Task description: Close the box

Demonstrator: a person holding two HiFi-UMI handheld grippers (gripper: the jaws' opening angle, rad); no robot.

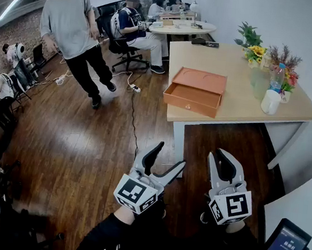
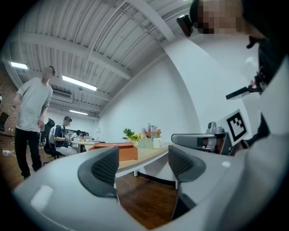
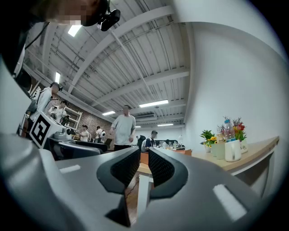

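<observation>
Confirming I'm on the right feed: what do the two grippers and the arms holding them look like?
The left gripper and right gripper match: light grey, curved, tapering jaws lined with dark textured pads. Each carries a white cube with black square markers behind the jaws. The left arm wears a black sleeve; the right arm's clothing is too dark to make out.

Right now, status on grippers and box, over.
Left gripper open, empty. Right gripper shut, empty. Box on table, drawer out, untouched. Nothing between.
</observation>
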